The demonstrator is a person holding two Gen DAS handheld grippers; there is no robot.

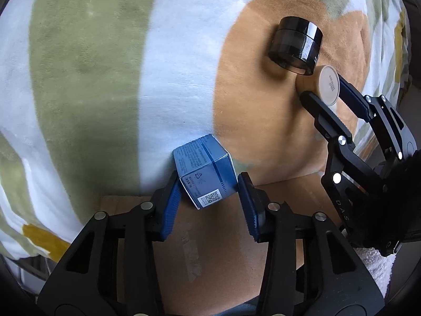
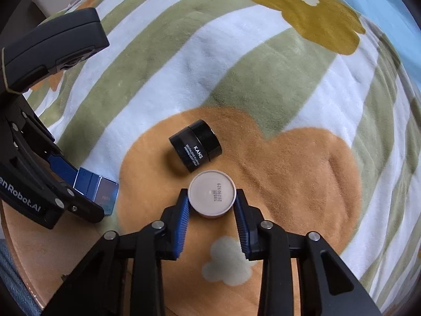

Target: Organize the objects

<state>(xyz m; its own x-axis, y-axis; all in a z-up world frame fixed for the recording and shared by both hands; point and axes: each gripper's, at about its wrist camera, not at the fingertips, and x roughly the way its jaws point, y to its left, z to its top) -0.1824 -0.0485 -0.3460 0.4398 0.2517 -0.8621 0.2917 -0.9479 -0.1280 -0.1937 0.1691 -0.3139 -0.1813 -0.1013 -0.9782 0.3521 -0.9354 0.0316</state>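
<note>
Right hand-held gripper [image 2: 211, 201] clamps the beige round container [image 2: 211, 194], black KANS jar [image 2: 196, 144] lying sideways just ahead; left hand-held gripper [image 1: 209, 184] pinches the blue carton [image 1: 206, 177].

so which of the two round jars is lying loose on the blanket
The black jar, tipped on its side and ungripped. The beige jar sits between the right gripper's fingers.
</note>
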